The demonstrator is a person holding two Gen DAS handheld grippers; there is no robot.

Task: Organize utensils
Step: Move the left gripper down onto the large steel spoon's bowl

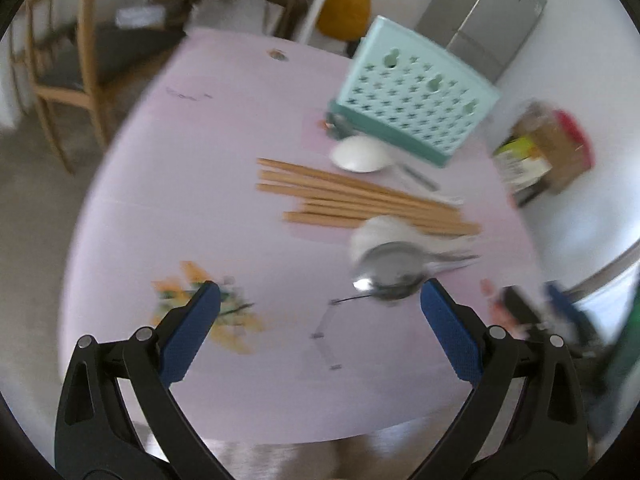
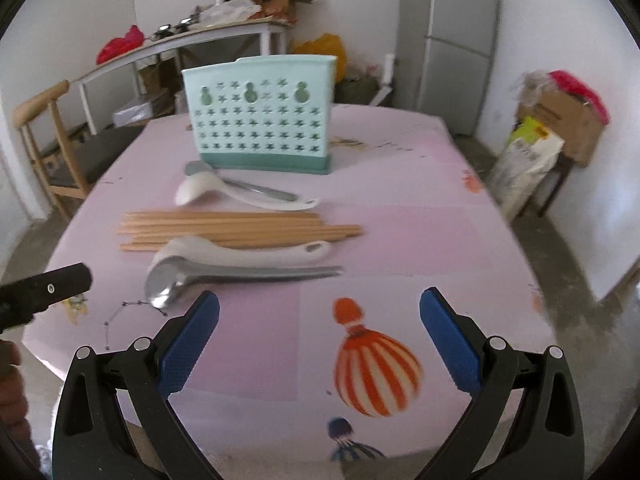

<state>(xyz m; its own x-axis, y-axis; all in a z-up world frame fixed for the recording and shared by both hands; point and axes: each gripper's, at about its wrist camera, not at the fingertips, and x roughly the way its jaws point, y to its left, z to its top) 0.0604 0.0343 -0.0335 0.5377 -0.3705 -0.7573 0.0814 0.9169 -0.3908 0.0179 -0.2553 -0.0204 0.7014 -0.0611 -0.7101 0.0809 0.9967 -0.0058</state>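
Observation:
A mint-green utensil holder (image 2: 258, 118) (image 1: 416, 100) stands upright at the far middle of the pink table. In front of it lie a white spoon (image 2: 224, 192) (image 1: 360, 154) and a small metal spoon (image 2: 256, 188). Closer lies a bundle of several wooden chopsticks (image 2: 236, 228) (image 1: 360, 196), then a white ladle (image 2: 240, 254) (image 1: 380, 232) and a metal ladle (image 2: 208, 278) (image 1: 388, 276). My left gripper (image 1: 320, 300) is open above the table, the metal ladle's bowl near its right finger. My right gripper (image 2: 320, 304) is open, nothing between its fingers.
The left gripper's black body (image 2: 40, 292) shows at the left edge of the right wrist view. A wooden chair (image 2: 52, 148) stands left of the table (image 2: 420, 208). A cardboard box (image 2: 560, 128) and a grey fridge (image 2: 456, 40) stand at the right.

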